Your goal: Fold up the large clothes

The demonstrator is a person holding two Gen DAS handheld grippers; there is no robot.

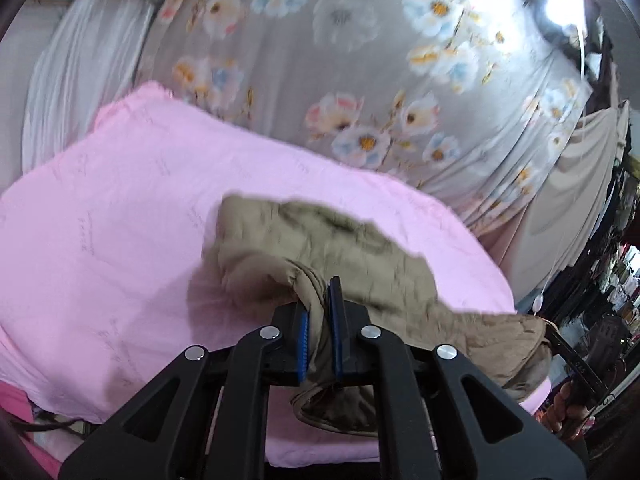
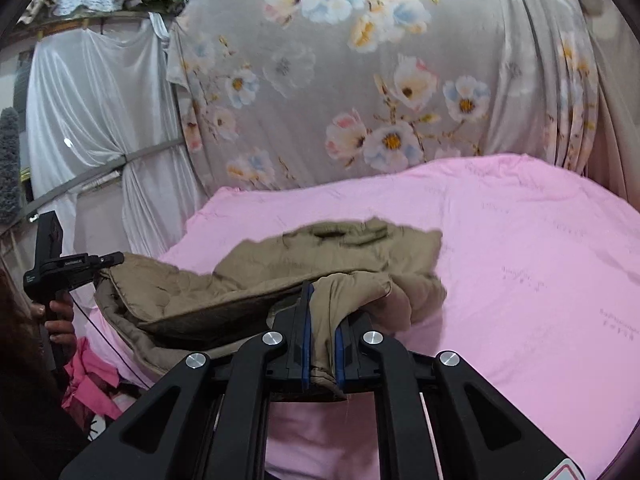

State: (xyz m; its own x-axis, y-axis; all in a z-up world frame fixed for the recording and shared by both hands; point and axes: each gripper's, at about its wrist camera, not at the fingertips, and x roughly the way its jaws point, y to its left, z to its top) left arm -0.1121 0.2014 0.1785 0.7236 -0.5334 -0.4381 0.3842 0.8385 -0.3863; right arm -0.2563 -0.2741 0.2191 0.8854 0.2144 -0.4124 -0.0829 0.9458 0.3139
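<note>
Right now the khaki padded garment (image 1: 320, 248) is half lifted off the pink sheet (image 1: 100, 220), which serves as the folding surface and the landmark for everything else. Its far part still lies on the sheet's middle, blurred as if in motion, while its near edge is raised above the sheet's front edge. The left gripper (image 1: 320, 336) has its blue-padded jaws nearly closed, with a thick bunch of the fabric squeezed between them. The right gripper (image 2: 322, 344) is clamped the same way on another bunched corner, and the cloth spans between the two above the sheet's near side. In the right wrist view the other tool shows off the sheet's left edge, where a quilted hem (image 2: 132, 280) droops beyond the sheet.

My reading is that the step in hand is carrying the near edge across to lay a fold. To do it well, both grips should move together at equal height so the held edge stays taut and level; the padded cloth looks bulky and likely to slump in the middle. The drooping hem should be brought back over the sheet before lowering, or it may drag off the side. Setting the edge down square with the part already lying flat would keep the fold even.

Behind the sheet hangs a grey floral curtain (image 1: 360, 60), with a pale plain drape (image 2: 92, 112) beside it.
</note>
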